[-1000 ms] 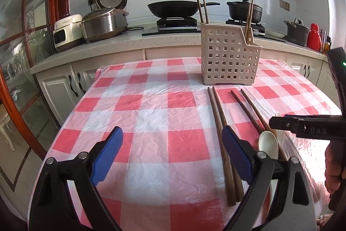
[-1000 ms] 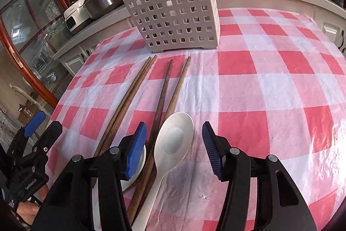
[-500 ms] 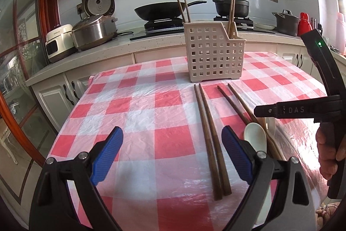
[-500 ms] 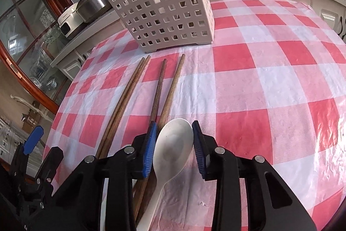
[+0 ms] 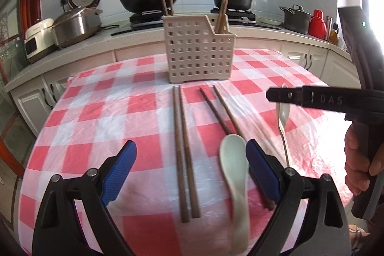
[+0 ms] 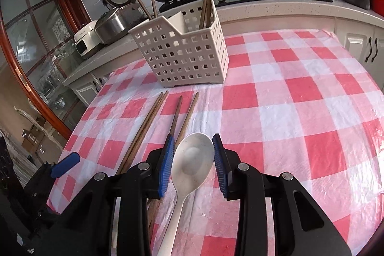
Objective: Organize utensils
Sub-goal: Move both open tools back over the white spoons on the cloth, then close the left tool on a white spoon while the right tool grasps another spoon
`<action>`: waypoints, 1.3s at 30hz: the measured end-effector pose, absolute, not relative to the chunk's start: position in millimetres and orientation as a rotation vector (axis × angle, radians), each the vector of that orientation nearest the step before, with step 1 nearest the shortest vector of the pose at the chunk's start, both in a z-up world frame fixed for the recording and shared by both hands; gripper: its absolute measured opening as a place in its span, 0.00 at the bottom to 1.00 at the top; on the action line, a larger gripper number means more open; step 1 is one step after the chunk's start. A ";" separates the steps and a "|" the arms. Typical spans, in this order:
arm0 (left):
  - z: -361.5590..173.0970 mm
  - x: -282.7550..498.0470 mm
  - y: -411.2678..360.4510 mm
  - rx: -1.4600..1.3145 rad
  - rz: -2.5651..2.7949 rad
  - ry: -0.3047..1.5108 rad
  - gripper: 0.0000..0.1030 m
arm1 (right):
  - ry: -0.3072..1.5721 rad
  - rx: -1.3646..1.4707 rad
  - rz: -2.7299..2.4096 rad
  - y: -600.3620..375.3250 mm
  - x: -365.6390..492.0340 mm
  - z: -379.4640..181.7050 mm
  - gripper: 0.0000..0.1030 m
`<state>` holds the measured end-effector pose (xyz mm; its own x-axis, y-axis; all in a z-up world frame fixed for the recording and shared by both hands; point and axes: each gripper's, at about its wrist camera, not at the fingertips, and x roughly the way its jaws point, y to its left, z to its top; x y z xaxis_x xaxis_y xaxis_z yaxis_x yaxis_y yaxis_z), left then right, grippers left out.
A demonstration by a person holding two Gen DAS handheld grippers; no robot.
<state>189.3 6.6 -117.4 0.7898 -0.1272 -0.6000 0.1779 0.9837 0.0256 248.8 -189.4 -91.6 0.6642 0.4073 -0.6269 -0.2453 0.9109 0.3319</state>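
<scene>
Right wrist view: right gripper (image 6: pixel 192 161) jaws have clenched on white spoon (image 6: pixel 192 162), now lifted (basket (image 6: pixel 182 59) next); left gripper (image 5: pixel 192 172) released.

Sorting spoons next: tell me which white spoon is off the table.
The white spoon clamped between the right hand-held gripper pads hangs above the cloth; the other spoon lies flat beside the chopsticks.

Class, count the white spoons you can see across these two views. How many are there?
2. One white spoon lies on the tablecloth by the left gripper; the second spoon is gripped by the right gripper. None seems hidden.
</scene>
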 end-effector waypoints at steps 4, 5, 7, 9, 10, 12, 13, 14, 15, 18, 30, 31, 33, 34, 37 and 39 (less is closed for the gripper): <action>-120.8 197.4 -9.3 0.084 -0.243 0.677 0.87 | 0.709 0.223 0.356 -201.0 243.1 -79.4 0.31; -122.7 201.1 -11.7 0.080 -0.252 0.689 0.87 | 0.696 0.219 0.353 -203.1 241.1 -76.6 0.31; -126.4 209.5 -16.3 0.066 -0.266 0.714 0.86 | 0.671 0.209 0.350 -206.6 236.5 -71.7 0.31; -130.4 218.6 -20.3 0.050 -0.286 0.741 0.80 | 0.652 0.196 0.348 -208.6 232.3 -68.2 0.31; -132.2 222.1 -22.5 0.046 -0.295 0.755 0.77 | 0.647 0.191 0.347 -210.0 230.7 -67.4 0.31; -134.7 227.3 -28.2 0.048 -0.313 0.771 0.73 | 0.639 0.188 0.354 -211.3 228.4 -65.8 0.31; -135.0 228.7 -30.9 0.053 -0.317 0.771 0.71 | 0.636 0.187 0.358 -211.7 227.4 -65.1 0.31; -135.6 229.9 -33.6 0.062 -0.317 0.771 0.69 | 0.633 0.186 0.359 -211.8 226.7 -64.9 0.31; -136.3 231.7 -35.7 0.070 -0.315 0.774 0.64 | 0.630 0.186 0.360 -212.1 226.1 -64.6 0.31; -141.3 238.0 -36.0 0.068 -0.315 0.796 0.54 | 0.626 0.191 0.362 -213.6 225.6 -64.3 0.31; -154.9 242.2 -40.7 0.094 -0.366 0.840 0.21 | 0.619 0.195 0.357 -214.7 223.9 -62.4 0.31; -152.8 241.0 -40.3 0.098 -0.360 0.829 0.18 | 0.619 0.195 0.358 -214.6 223.9 -62.5 0.31; -148.3 238.1 -38.5 0.100 -0.352 0.811 0.14 | 0.619 0.195 0.357 -214.6 223.8 -62.4 0.31; -144.9 236.6 -36.7 0.099 -0.345 0.800 0.14 | 0.619 0.195 0.359 -214.4 223.7 -62.3 0.31; -136.2 233.1 -30.8 0.087 -0.334 0.771 0.08 | 0.616 0.190 0.360 -213.9 223.1 -61.1 0.31; -133.3 232.1 -27.6 0.084 -0.335 0.764 0.07 | 0.616 0.191 0.361 -213.8 222.7 -59.8 0.31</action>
<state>232.1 -27.6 -133.3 0.6719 -0.2664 -0.6911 0.3272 0.9439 -0.0458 222.7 -213.8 -59.8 0.7567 0.3850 -0.5284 -0.2729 0.9205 0.2798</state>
